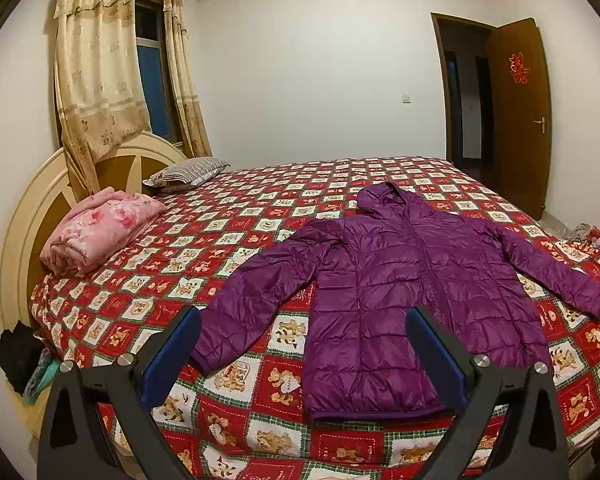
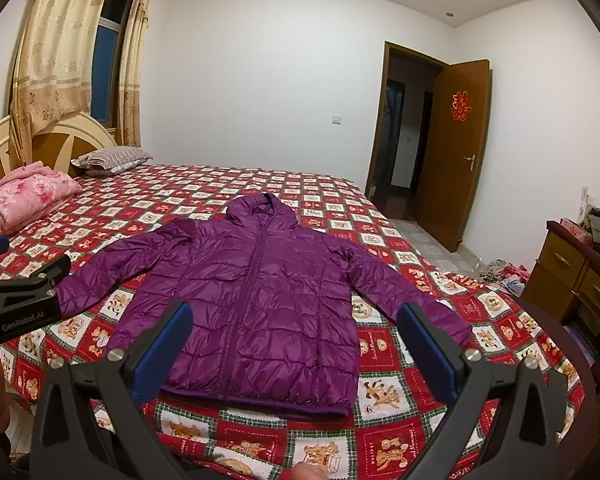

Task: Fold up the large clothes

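Observation:
A purple hooded puffer jacket [image 1: 400,288] [image 2: 260,292] lies flat on the bed, front up and zipped, hood toward the far side, both sleeves spread outward. My left gripper [image 1: 304,344] hovers open above the near edge, over the jacket's left sleeve and hem, with nothing between its blue pads. My right gripper [image 2: 296,344] is open too, held above the hem and holding nothing. The left gripper's body [image 2: 20,304] shows at the left edge of the right wrist view.
The bed [image 1: 260,412] carries a red checked bear-print cover. A folded pink blanket [image 1: 100,228] and a striped pillow [image 1: 184,172] lie by the headboard. A wooden dresser [image 2: 572,276] stands to the right, with clothes on the floor near an open door [image 2: 448,152].

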{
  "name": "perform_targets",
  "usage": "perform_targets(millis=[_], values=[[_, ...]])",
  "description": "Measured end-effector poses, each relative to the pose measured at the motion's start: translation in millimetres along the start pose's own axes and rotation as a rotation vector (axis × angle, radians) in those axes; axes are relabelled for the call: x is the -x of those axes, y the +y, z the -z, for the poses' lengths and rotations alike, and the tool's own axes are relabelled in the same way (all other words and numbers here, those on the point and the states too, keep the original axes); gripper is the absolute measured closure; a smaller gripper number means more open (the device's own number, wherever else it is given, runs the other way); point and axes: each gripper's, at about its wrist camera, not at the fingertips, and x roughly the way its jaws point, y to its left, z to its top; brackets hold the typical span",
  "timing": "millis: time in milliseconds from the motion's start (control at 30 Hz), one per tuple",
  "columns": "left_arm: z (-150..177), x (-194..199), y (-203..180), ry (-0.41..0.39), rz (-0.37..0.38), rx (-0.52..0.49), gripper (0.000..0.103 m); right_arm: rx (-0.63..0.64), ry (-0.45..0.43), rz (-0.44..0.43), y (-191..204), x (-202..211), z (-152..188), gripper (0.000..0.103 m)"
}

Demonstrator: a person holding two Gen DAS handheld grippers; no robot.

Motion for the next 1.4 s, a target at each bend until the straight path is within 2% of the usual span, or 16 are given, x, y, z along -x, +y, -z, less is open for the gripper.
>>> perform_targets(millis=[1400], values=[[3.2,-3.2,2.2,0.001,-0.002,0.022,0.001,0.002,0.004,-0.004,4.2,-1.1,4.1,0.0]])
